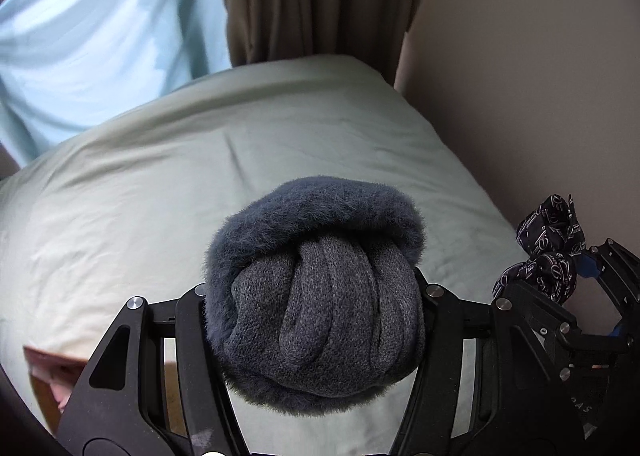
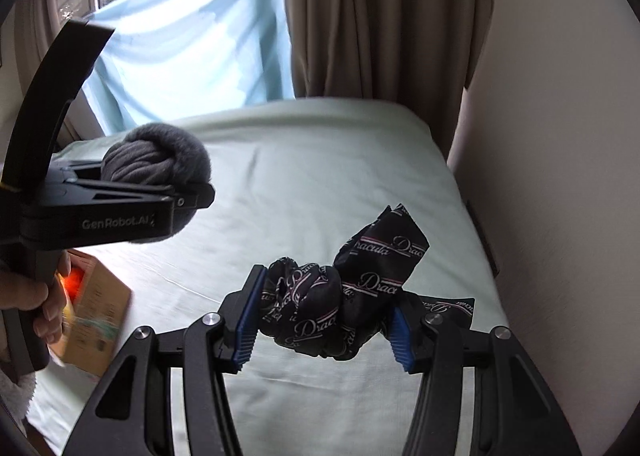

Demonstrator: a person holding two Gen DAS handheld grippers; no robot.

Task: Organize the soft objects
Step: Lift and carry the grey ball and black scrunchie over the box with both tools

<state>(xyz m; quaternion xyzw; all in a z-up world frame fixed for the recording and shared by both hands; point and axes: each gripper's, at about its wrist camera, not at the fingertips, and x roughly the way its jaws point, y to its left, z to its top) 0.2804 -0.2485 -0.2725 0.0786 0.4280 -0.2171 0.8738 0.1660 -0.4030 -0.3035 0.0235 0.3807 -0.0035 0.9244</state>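
Observation:
My left gripper [image 1: 314, 296] is shut on a rolled bundle of fuzzy grey socks [image 1: 316, 288], which fills the gap between its fingers and hides the pads. The same grey sock bundle [image 2: 158, 157] shows in the right wrist view at the left, held above the bed. My right gripper [image 2: 324, 330] is shut on a knotted black cloth printed with white script [image 2: 340, 296], its blue pads [image 2: 246, 316] pressing both sides. That black cloth [image 1: 548, 252] and the right gripper appear at the right edge of the left wrist view. Both bundles hang in the air over the pale green bed sheet [image 2: 312, 175].
A brown cardboard box [image 2: 96, 304] sits at the bed's left side, beside a hand [image 2: 24, 296] on the left gripper's handle. A beige wall [image 2: 560, 175] runs along the bed's right side. Brown curtains [image 2: 360, 15] and a light blue cloth [image 2: 184, 43] over a window hang behind.

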